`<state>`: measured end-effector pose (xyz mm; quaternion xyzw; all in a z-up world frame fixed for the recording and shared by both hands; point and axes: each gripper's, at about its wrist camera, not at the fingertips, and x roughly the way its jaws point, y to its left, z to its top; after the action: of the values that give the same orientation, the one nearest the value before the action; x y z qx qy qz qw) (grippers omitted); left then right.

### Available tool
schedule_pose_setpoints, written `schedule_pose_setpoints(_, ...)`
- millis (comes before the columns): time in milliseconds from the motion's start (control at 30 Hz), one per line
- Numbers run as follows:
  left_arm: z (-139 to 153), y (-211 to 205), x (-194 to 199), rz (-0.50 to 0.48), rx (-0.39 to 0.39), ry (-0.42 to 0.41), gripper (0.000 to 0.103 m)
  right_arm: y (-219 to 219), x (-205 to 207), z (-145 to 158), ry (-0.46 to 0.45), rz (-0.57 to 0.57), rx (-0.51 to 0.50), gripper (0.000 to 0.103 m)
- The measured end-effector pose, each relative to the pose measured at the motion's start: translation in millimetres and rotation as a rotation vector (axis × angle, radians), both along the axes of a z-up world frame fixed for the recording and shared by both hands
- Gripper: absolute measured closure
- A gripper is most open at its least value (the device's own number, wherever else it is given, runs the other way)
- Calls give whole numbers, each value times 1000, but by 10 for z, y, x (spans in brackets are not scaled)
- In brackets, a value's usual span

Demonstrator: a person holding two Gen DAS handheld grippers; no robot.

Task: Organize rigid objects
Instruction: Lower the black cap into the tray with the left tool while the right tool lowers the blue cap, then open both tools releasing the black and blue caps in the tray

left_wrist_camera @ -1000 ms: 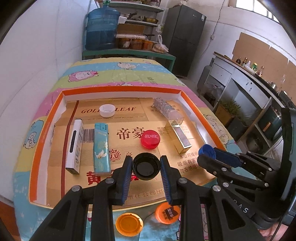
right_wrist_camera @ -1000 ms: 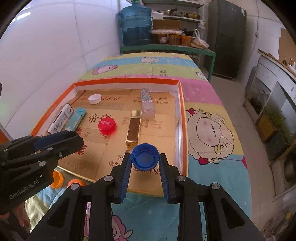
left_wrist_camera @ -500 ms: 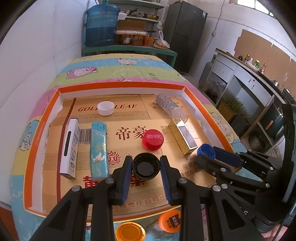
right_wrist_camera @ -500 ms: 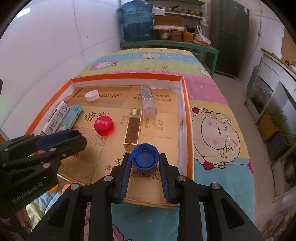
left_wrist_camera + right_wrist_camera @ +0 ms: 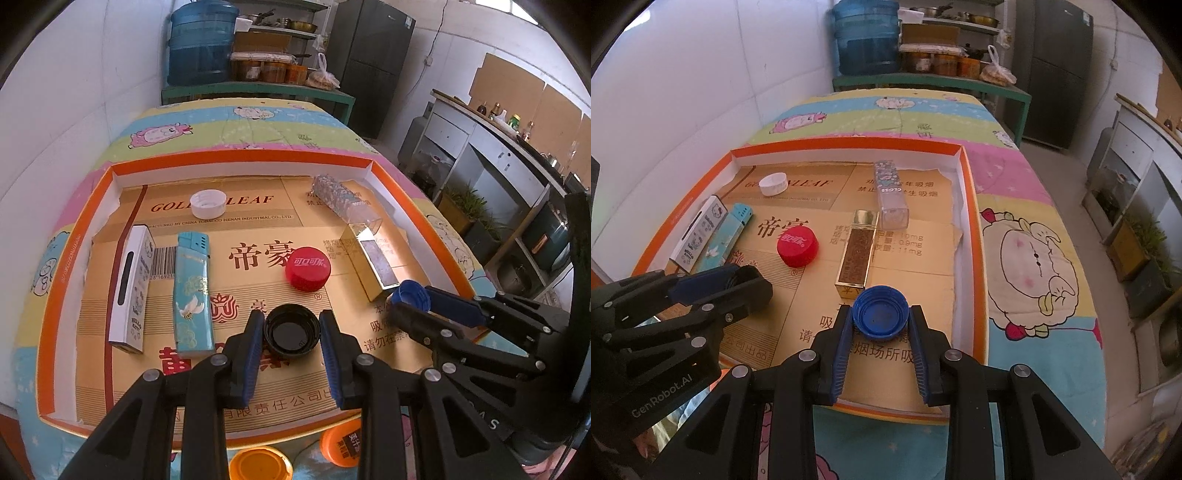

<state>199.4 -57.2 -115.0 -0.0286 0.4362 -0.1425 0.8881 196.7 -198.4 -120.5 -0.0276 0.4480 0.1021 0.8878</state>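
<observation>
In tray [image 5: 236, 162] we count six items laid | left gripper [image 5: 291, 334] clamps black cap [image 5: 291, 330], near centre | right gripper [image 5: 881, 323] clamps blue cap [image 5: 881, 312], near right | two orange caps [image 5: 260, 463] outside remain, we judge.

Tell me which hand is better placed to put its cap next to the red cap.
Probably the left: its black cap hangs just in front of the red cap. The right gripper's blue cap is farther away, past the gold box.
</observation>
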Motion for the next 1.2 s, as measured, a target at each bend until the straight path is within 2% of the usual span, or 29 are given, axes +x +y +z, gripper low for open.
schedule_pose_setpoints(400,9,21,10,-6,4,-3,69,-14,-48,21,-13,-2,9,72)
schedule_pose_setpoints(1200,260,130,-231,5,-10,-48,69,4,-294,217,-44,-8,30,71)
